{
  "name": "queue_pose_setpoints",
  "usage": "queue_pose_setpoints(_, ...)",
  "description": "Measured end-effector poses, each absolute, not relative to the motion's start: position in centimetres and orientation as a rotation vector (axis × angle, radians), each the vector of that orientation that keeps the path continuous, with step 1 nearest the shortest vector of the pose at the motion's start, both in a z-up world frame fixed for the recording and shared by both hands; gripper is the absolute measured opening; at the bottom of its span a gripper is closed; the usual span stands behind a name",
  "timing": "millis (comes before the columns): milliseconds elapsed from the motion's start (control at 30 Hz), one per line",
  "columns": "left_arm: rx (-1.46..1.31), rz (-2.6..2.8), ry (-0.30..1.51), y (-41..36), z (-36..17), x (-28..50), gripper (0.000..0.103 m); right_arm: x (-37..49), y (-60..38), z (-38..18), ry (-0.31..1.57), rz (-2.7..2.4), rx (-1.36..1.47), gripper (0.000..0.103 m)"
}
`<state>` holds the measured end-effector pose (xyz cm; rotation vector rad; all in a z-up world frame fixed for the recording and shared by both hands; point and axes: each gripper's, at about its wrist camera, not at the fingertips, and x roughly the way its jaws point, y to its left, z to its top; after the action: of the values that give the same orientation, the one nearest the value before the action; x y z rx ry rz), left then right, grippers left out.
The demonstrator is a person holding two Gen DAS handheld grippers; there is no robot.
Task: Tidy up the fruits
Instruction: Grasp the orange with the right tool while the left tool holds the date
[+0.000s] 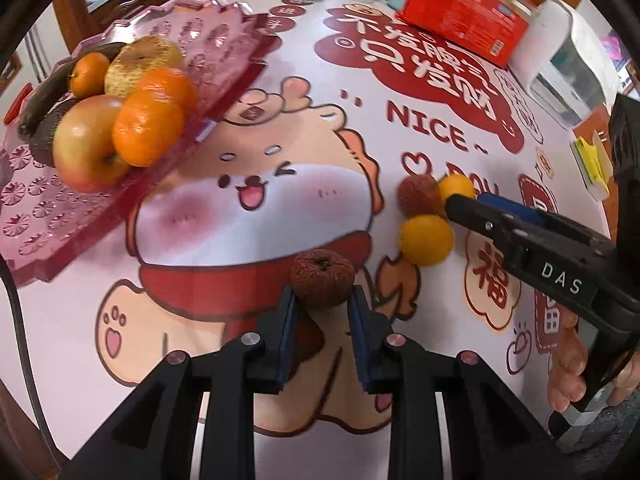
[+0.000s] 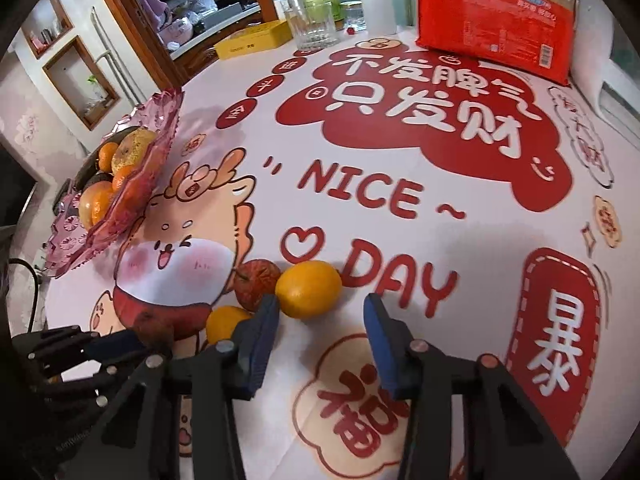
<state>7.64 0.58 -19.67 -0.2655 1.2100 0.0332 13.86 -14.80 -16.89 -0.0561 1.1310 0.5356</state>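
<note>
one printed tablecloth (image 2: 400, 240), left gripper (image 1: 322, 300) clamping wrinkled fruit (image 1: 322, 282), right gripper (image 2: 320, 312) parted

The left gripper (image 1: 322, 300) is clamped on a wrinkled brown fruit (image 1: 322, 278), its blue pads pressing both sides, above a tablecloth (image 1: 280, 128) printed with a cartoon animal. To the right, the right gripper (image 1: 454, 202) reaches in beside a yellow fruit (image 1: 426, 239), a second yellow fruit (image 1: 456, 186) and a reddish wrinkled fruit (image 1: 418, 194), which lie close together. At upper left a pink tray (image 1: 224, 52) holds an apple (image 1: 86, 144), oranges (image 1: 148, 132) and a pear (image 1: 140, 58).
</note>
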Motion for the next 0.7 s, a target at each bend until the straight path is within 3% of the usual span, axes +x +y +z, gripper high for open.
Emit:
queue_pose_setpoints(167, -0.279, 0.044, 1.205, 1.1, -19.6, 7.9, 0.024, 14.2, -14.1, -17.4, 1.132, 0.575, -0.066, 0.043)
queue_pose_setpoints(233, -0.282, 0.043, 1.204, 1.2, -19.6, 7.9, 0.024, 14.2, -14.0, -17.4, 1.132, 0.600, -0.050, 0.035)
queue_pose_setpoints(700, -0.265, 0.011, 1.186, 0.9, -18.4, 7.9, 0.024, 12.0, -15.0, -15.3, 1.118, 0.588, -0.025, 0.034)
